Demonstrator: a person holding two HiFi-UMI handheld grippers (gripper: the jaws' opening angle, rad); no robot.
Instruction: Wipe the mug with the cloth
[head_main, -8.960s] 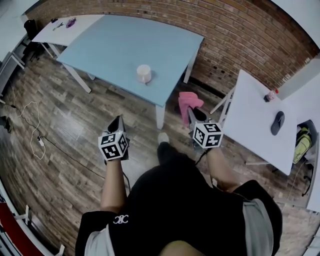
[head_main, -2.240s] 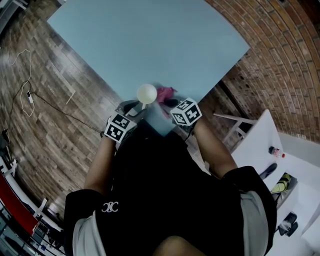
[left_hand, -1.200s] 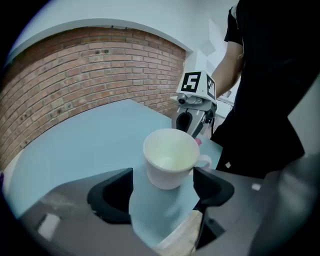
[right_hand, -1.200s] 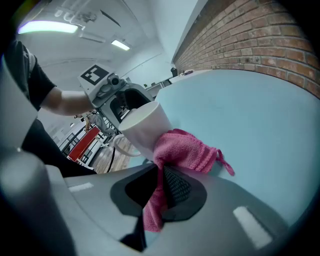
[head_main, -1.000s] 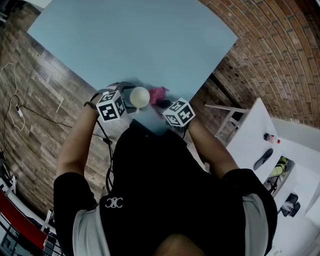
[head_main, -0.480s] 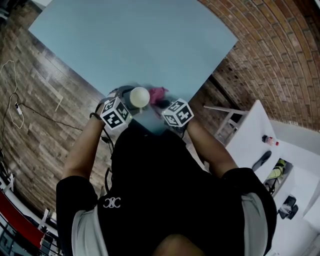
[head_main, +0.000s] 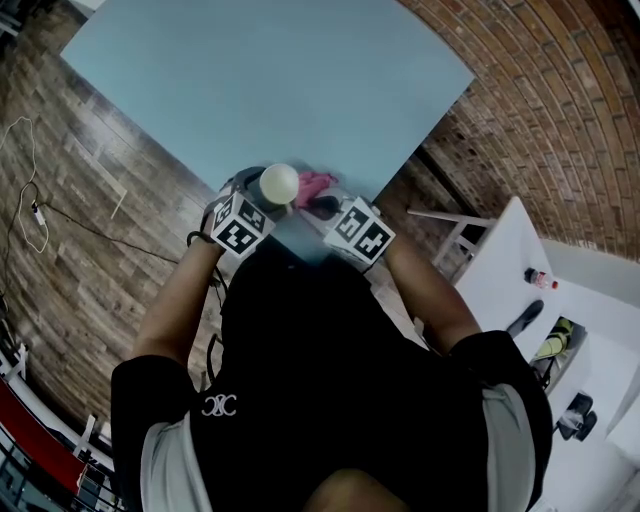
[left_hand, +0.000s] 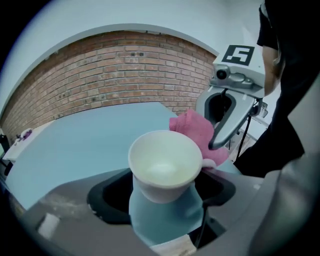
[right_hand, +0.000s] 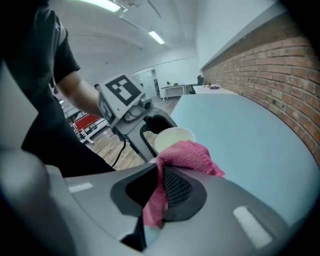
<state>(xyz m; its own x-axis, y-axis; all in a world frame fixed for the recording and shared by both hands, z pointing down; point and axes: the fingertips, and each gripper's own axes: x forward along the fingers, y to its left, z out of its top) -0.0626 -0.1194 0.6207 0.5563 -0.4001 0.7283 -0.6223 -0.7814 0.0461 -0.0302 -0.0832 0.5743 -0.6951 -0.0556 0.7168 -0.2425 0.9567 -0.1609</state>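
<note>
Gripping smooth white mug (left_hand: 162, 165), nubby pink cloth (right_hand: 187, 156)

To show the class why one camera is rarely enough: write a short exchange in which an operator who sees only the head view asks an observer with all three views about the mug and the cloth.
Operator: From above, the mug and cloth look close together. Is the mug gripped?
Observer: Yes. The left gripper view shows the left tongs closed on its lower body, with the mug upright and nothing showing inside.
Operator: And the cloth?
Observer: The right gripper view shows it pinched in the right tongs, with its bunched end against the mug's side near the rim.
</note>
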